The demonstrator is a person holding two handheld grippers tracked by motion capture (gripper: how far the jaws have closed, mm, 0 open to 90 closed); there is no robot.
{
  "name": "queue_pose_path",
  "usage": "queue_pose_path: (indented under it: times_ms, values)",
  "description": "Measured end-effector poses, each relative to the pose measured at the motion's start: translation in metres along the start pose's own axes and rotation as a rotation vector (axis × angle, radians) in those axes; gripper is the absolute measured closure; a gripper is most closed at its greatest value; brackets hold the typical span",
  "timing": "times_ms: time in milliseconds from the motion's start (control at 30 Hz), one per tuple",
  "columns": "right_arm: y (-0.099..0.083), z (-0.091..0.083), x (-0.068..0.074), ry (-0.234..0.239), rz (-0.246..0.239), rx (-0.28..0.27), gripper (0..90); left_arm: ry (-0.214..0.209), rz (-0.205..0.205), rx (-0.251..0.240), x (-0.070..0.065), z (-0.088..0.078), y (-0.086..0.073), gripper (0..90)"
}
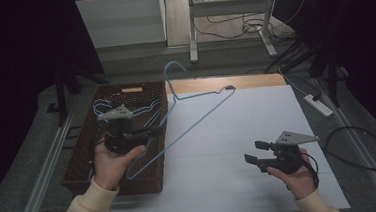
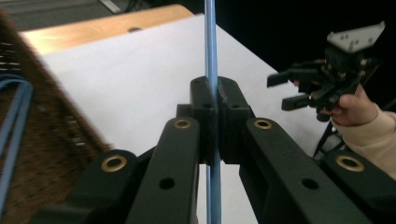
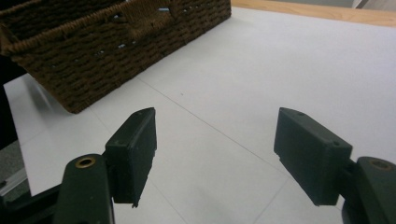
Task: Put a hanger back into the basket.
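Note:
My left gripper [image 1: 153, 132] is shut on the wire of a light blue hanger [image 1: 202, 116] and holds it tilted in the air over the right rim of a brown woven basket [image 1: 79, 158]. In the left gripper view the jaws press together on the blue wire [image 2: 211, 46], which runs straight up between them. More blue hangers [image 1: 100, 104] lie inside the basket. My right gripper [image 1: 255, 151] hovers low over the white table sheet [image 1: 238, 132] at the near right, open, with nothing between its fingers [image 3: 135, 149]. That open gripper [image 2: 289, 88] also appears far right in the left gripper view.
The basket [image 3: 93, 60] stands at the table's left edge. A wooden strip [image 1: 224, 82] borders the far side of the sheet. On the floor lie a power strip [image 1: 318, 104] and cables to the right, and a metal frame's legs [image 1: 191, 35] stand behind the table.

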State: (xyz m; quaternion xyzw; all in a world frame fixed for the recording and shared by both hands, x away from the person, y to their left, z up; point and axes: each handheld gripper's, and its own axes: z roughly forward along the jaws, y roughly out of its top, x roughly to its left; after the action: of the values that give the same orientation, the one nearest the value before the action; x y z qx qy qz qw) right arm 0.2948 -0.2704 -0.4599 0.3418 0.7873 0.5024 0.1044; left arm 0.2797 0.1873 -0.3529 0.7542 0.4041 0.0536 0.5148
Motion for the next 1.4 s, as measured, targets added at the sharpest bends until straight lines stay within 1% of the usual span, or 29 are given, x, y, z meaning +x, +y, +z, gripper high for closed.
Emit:
queue_pose_path:
  times_ms: [33, 100, 133, 167, 233, 333, 400, 500, 600, 733, 867, 1000, 1167, 1233, 1267, 1367, 1400]
  values:
    - [-0.001, 0.001, -0.001, -0.004, -0.003, 0.005, 30.6, 0.007, -0.005, -0.013, 0.005, -0.006, -0.001, 86.8]
    - [-0.004, 0.002, -0.004, -0.024, -0.002, 0.016, 30.6, 0.014, -0.020, -0.041, 0.019, -0.023, -0.003, 86.7]
    - [-0.004, 0.002, -0.004, -0.024, -0.002, 0.016, 30.6, 0.014, -0.020, -0.041, 0.019, -0.023, -0.003, 86.8]
    - [-0.006, 0.003, -0.005, -0.031, -0.001, 0.024, 30.5, 0.020, -0.025, -0.046, 0.025, -0.029, -0.004, 86.8]
    - [-0.008, 0.004, -0.007, -0.039, 0.006, 0.029, 30.5, 0.045, -0.033, -0.061, 0.037, -0.041, -0.008, 86.8]
    - [-0.010, 0.004, -0.009, -0.050, 0.010, 0.035, 30.3, 0.084, -0.053, -0.072, 0.053, -0.055, -0.014, 86.8]
    - [-0.011, 0.004, -0.010, -0.054, 0.010, 0.040, 30.3, 0.119, -0.071, -0.084, 0.065, -0.064, -0.018, 86.8]
    - [-0.013, 0.004, -0.010, -0.058, 0.007, 0.045, 30.2, 0.159, -0.096, -0.104, 0.080, -0.075, -0.025, 86.8]
    - [-0.014, 0.004, -0.010, -0.060, 0.007, 0.049, 30.2, 0.193, -0.124, -0.108, 0.092, -0.080, -0.031, 86.8]
    - [-0.014, 0.005, -0.009, -0.061, 0.000, 0.050, 30.2, 0.227, -0.143, -0.082, 0.106, -0.079, -0.039, 86.8]
    - [-0.015, 0.006, -0.009, -0.062, -0.004, 0.053, 30.2, 0.258, -0.151, -0.047, 0.115, -0.074, -0.045, 86.8]
    - [-0.015, 0.006, -0.009, -0.064, -0.002, 0.054, 30.2, 0.256, -0.160, -0.019, 0.121, -0.069, -0.050, 86.8]
    - [-0.015, 0.006, -0.009, -0.064, -0.004, 0.058, 30.2, 0.260, -0.162, 0.055, 0.129, -0.052, -0.055, 86.8]
    - [-0.015, 0.006, -0.008, -0.063, -0.005, 0.061, 30.2, 0.266, -0.170, 0.090, 0.132, -0.044, -0.057, 86.8]
    - [-0.015, 0.007, -0.008, -0.063, -0.005, 0.061, 30.2, 0.277, -0.173, 0.110, 0.133, -0.039, -0.058, 86.8]
    - [-0.015, 0.007, -0.008, -0.062, -0.005, 0.062, 30.2, 0.293, -0.190, 0.176, 0.137, -0.026, -0.060, 86.7]
    - [-0.015, 0.007, -0.008, -0.063, -0.005, 0.062, 30.2, 0.293, -0.202, 0.188, 0.139, -0.023, -0.061, 86.7]
